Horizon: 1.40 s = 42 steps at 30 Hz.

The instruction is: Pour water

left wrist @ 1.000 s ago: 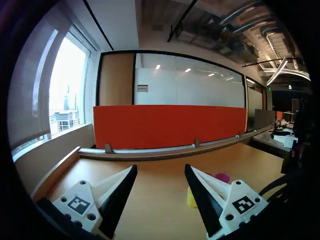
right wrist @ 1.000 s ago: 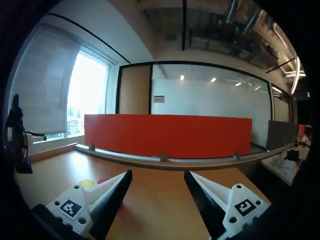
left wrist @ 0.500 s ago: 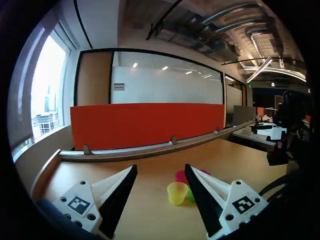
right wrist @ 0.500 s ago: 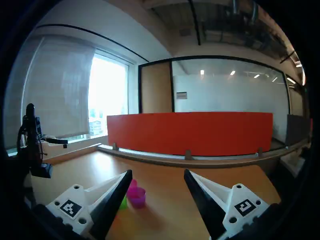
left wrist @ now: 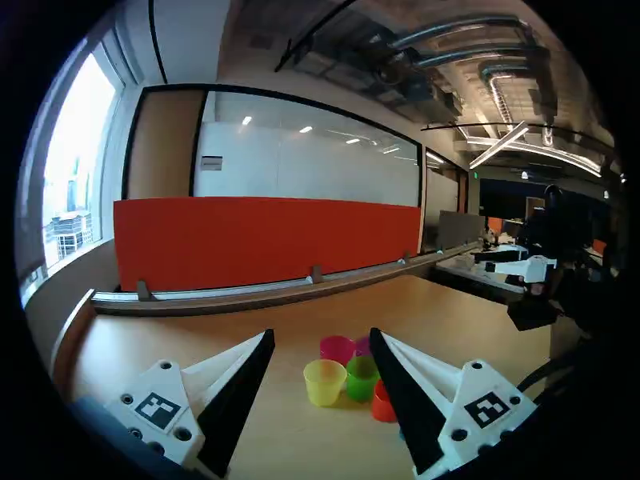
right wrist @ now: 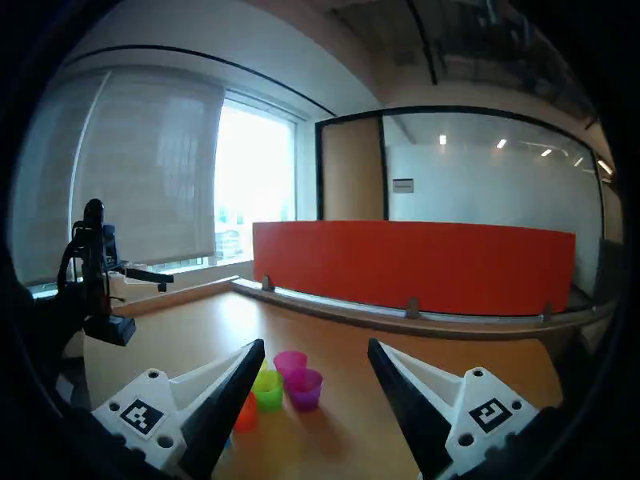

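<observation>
Small cups (left wrist: 337,349) stand upright, mouths up, bunched on the wooden desk (left wrist: 448,308). The left gripper (left wrist: 322,334), spread wide and empty, frames the yellow cup (left wrist: 324,382) and green cup (left wrist: 362,377), and its right finger hides part of the orange cup (left wrist: 379,404). The right gripper (right wrist: 314,344), equally wide and empty, leaves the purple cup (right wrist: 304,388) clear, while its left finger crosses the bunch's near side. An orange partition (left wrist: 264,240) backs the desk by a bright window (right wrist: 252,196); a dark rig (right wrist: 100,308) at the edge is perhaps the other gripper.
</observation>
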Motion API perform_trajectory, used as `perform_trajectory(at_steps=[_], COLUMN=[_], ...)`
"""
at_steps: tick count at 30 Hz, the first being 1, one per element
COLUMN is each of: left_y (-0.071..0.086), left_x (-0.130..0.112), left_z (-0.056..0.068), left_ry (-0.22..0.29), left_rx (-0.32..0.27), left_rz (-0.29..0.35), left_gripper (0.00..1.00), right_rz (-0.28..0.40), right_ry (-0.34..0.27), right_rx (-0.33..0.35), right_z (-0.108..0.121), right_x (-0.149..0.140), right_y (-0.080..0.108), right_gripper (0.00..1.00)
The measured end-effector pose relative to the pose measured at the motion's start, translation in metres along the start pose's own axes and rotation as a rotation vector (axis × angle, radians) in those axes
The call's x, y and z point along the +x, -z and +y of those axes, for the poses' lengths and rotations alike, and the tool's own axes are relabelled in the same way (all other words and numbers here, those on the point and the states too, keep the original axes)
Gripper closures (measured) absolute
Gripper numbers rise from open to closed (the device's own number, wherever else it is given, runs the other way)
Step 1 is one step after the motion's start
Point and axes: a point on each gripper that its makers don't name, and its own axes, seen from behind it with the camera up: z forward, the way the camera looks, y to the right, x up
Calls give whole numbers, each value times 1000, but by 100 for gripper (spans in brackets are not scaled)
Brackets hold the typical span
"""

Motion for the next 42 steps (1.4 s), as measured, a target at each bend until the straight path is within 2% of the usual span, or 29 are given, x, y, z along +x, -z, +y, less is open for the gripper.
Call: perform_trajectory(at_steps=[8, 14, 18, 26, 30, 42], left_y=[-5, -5, -5, -6, -5, -7], left_x=[-14, -20, -26, -38, -44, -86], left_z=[15, 29, 37, 49, 58, 85], left_ry=[-12, -44, -72, -98, -113, -177], left_rx=[-69, -128, -169, -232, -275, -370], left_rz=[-44, -60, -76, -109, -122, -209], left_gripper=[13, 13, 13, 13, 13, 12], right_rz=[-44, -82, -99, -106, -120, -160], right_ry=[51, 83, 84, 63, 64, 105], right_rx=[39, 73, 93, 113, 120, 136], right_z=[-9, -15, -17, -16, -16, -20], right_x=[-8, -19, -22, -22, -27, -45], right_y=[-2, -2, -3, -4, -3, -6], right_gripper=[0, 0, 0, 0, 0, 0])
